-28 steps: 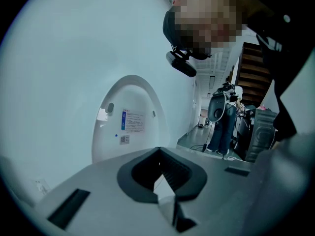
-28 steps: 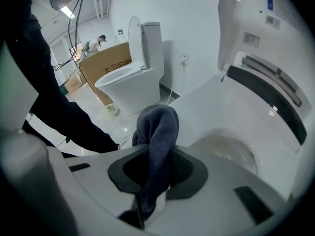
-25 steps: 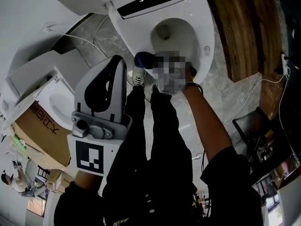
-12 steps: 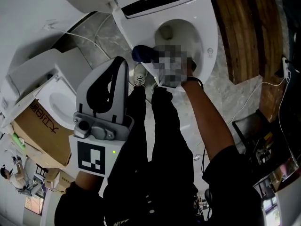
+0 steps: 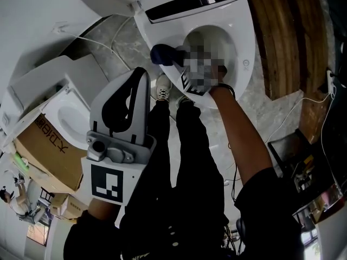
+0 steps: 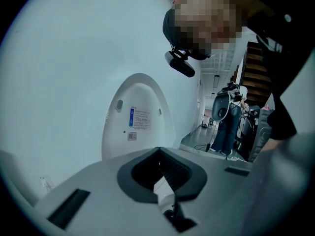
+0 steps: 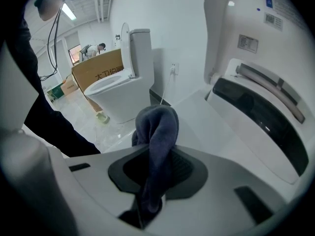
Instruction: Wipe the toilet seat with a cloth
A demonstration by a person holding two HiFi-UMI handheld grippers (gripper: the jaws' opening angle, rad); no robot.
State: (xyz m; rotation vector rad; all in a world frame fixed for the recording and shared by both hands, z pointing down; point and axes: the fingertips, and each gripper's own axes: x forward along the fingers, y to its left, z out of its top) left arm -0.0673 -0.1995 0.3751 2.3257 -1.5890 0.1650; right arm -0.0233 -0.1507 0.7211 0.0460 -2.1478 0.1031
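Note:
The white toilet seat [image 5: 246, 42] rings the bowl at the top of the head view. A dark blue cloth [image 5: 162, 54] lies pressed on the seat's left rim, and my right gripper [image 5: 174, 58] is shut on it, partly under a mosaic patch. In the right gripper view the cloth [image 7: 157, 132] bulges out of my right gripper [image 7: 156, 154] above the seat [image 7: 206, 117]. My left gripper [image 5: 140, 72] is held up close to the head camera, shut and empty. The left gripper view has my left gripper [image 6: 160, 151] pointing at a raised toilet lid [image 6: 138, 117].
A second toilet [image 5: 65, 118] stands to the left beside a cardboard box [image 5: 43, 145]. A cable [image 5: 92, 42] runs over the marble floor. Wooden steps [image 5: 276, 31] rise on the right. The person's legs and shoes [image 5: 160, 88] stand just before the bowl.
My right gripper has slid the cloth a little farther along the seat's left rim toward the back. The left gripper has stayed where it was.

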